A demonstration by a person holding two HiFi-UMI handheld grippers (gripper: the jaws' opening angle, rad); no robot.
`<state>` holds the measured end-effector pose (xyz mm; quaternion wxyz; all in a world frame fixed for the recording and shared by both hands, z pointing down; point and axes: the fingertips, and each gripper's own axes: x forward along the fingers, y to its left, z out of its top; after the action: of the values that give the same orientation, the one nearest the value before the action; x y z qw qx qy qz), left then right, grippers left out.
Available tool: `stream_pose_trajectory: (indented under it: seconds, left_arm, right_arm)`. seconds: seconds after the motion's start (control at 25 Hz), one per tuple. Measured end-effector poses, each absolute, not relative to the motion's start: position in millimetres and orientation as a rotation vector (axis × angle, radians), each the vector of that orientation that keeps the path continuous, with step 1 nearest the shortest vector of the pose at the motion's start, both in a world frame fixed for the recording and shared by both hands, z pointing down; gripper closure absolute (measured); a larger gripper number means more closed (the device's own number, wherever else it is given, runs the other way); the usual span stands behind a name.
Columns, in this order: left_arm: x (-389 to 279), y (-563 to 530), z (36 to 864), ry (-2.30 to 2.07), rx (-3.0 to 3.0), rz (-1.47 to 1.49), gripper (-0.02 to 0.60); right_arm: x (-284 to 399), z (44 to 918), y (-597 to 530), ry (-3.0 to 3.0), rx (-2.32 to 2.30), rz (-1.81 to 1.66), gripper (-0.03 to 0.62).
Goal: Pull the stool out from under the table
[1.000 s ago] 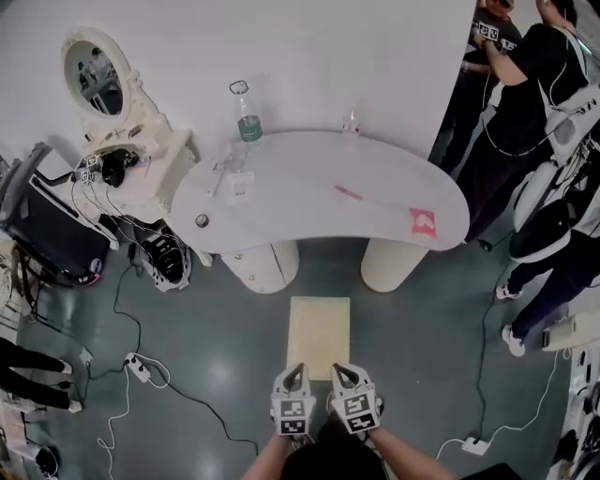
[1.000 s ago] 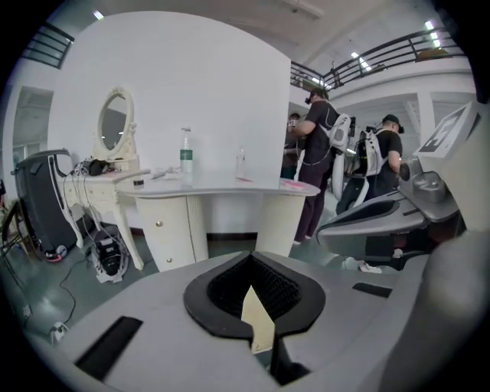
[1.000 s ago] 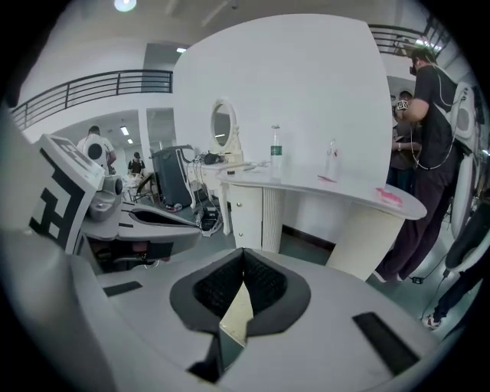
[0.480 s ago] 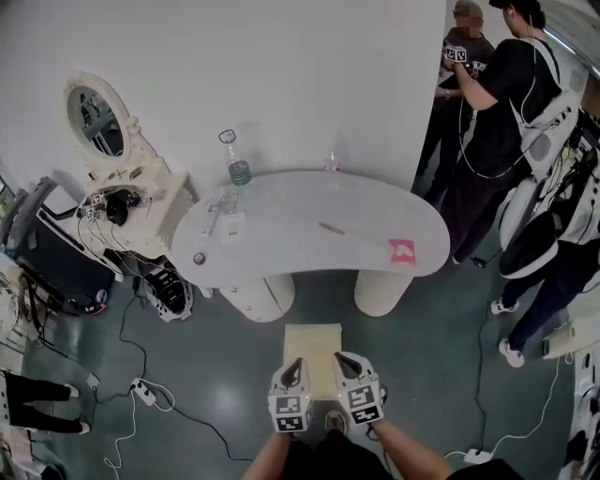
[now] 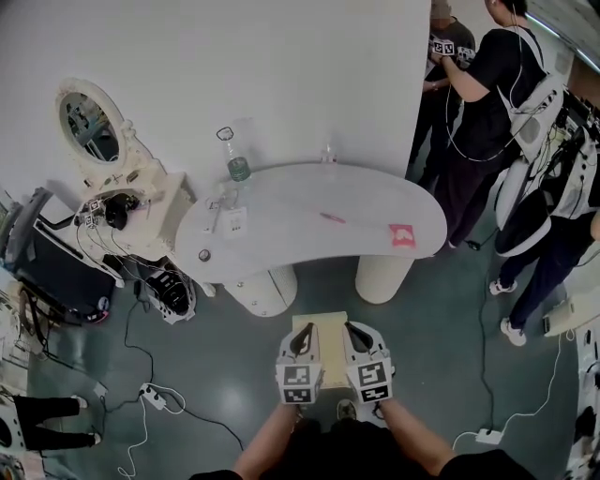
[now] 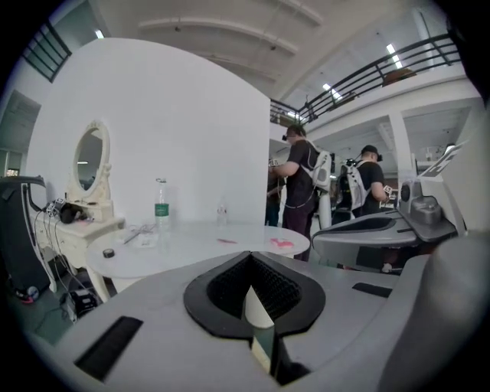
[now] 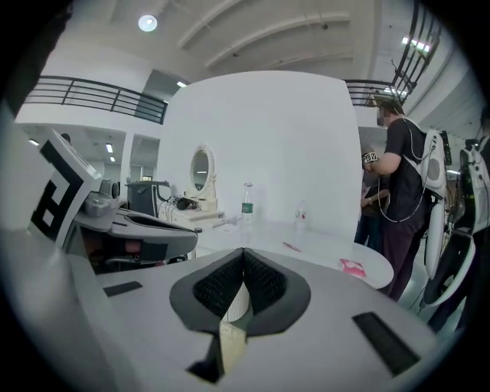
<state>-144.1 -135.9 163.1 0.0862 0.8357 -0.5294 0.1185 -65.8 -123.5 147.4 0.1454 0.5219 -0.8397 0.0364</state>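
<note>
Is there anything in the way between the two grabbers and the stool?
Nothing visible. The left gripper and the right gripper are both shut and hang over the near end of the stool. It stands on the floor in front of the table.

The stool [image 5: 331, 350] stands before the table [image 5: 309, 225]; bottle [image 5: 232, 156] on its left end

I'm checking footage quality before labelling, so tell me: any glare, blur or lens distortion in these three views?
Head view: fisheye bending towards the edges, soft light reflections on the glossy floor, and the white table is bright but readable. Left gripper view: dark rounded corners and curved railings, with the table sharp. Right gripper view: the same dark corners, and the ceiling lamp is blown out.
</note>
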Motion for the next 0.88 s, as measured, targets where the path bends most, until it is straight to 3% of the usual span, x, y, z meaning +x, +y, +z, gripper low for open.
stream_pose_trajectory:
  seconds: [0.88]
  left_arm:
    - [-151,-135,118,-1.486,2.620,0.227,0.575]
  right_arm:
    - [-85,97,-114,-2.431,1.609,-0.073,0.588]
